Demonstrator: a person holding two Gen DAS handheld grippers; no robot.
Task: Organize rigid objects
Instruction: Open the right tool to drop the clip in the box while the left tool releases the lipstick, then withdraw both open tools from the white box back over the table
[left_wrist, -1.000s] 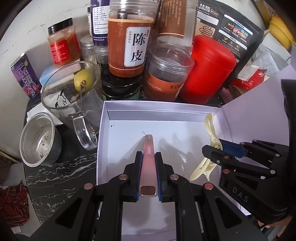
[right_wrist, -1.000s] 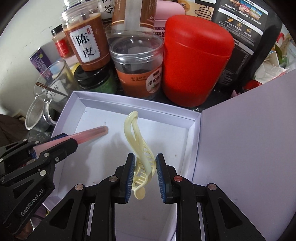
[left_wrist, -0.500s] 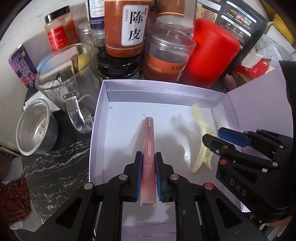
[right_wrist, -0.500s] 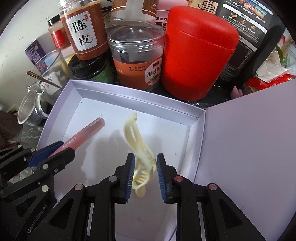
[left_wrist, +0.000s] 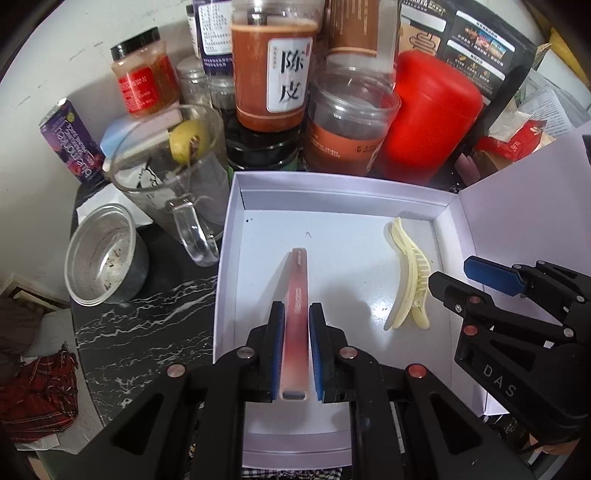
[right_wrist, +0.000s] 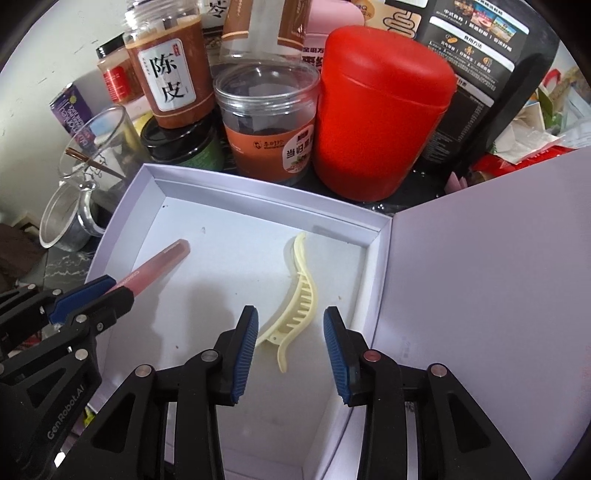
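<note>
A white open box (left_wrist: 236, 195) (right_wrist: 147, 173) lies on the dark marble table. My left gripper (left_wrist: 296, 314) is shut on a long pink tube (left_wrist: 296, 291), held low over the box floor; the tube also shows in the right wrist view (right_wrist: 155, 266). A pale yellow hair claw clip (right_wrist: 295, 299) (left_wrist: 410, 273) lies on the box floor near its right wall. My right gripper (right_wrist: 290, 325) is open and empty, its fingers either side of the clip's near end, apart from it. It also shows in the left wrist view (left_wrist: 458, 273).
Behind the box stand a red canister (right_wrist: 380, 110), a clear jar with an orange label (right_wrist: 269, 122), a brown jar (right_wrist: 173, 70) and a black jar (right_wrist: 181, 144). A glass mug (left_wrist: 173, 177) and a metal cup (left_wrist: 103, 254) stand left. The box lid (right_wrist: 480, 266) stands open at the right.
My right gripper has opened and let go of the hair clip, which now lies on the box floor. My left gripper has lowered the pink tube toward the box floor, still gripping it.
</note>
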